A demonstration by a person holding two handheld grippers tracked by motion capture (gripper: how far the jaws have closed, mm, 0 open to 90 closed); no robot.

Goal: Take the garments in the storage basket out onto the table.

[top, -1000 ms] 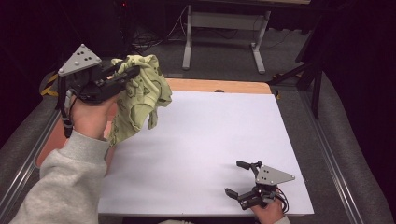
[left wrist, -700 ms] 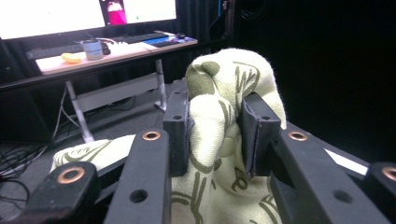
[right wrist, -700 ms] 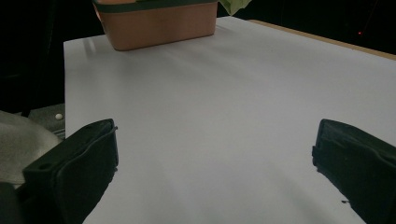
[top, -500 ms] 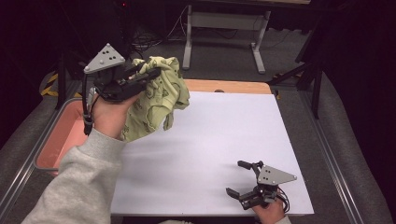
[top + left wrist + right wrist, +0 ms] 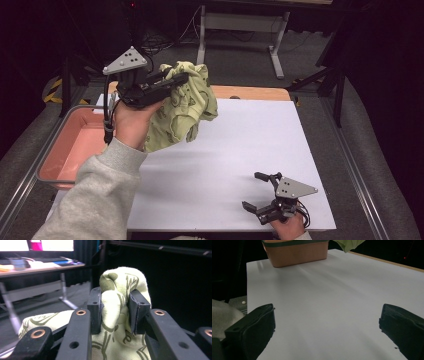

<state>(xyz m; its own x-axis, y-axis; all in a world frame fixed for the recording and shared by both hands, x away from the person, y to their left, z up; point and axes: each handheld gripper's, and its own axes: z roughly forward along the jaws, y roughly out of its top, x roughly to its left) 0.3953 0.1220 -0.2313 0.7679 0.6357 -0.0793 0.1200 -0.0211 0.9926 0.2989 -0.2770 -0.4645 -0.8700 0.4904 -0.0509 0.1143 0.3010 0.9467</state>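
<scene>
The left tongs [image 5: 175, 80] are clamped on a bunched fold of the pale green patterned cloth [image 5: 185, 112]. In the left gripper view the two black pads [image 5: 95, 311] pinch a thick gather of the cloth [image 5: 117, 315], with a knob of fabric bulging out above them and more spilling below. The cloth hangs in the air from that one grip, its loose end drooping toward the white surface [image 5: 240, 150] without clearly resting on it.

Taking the pink bin [image 5: 65, 150] as the landmark: the cloth is held just beyond the bin's far inner corner, over the edge of the surface that adjoins the bin. The right tongs [image 5: 257, 192] sit well away from the bin, low at the near corner of the surface on the opposite side, with jaws spread wide and nothing between them. In the right gripper view the bin [image 5: 297, 253] stands at the far end of the bare white surface [image 5: 324, 302], and a corner of the cloth [image 5: 348, 244] hangs past it.

The cloth looks light, limp and easily crumpled, so it should sag and swing from wherever it is held. A pinch on a thick gather like this seems secure. To spread it, an edge or corner would be the better hold for the free tongs.
</scene>
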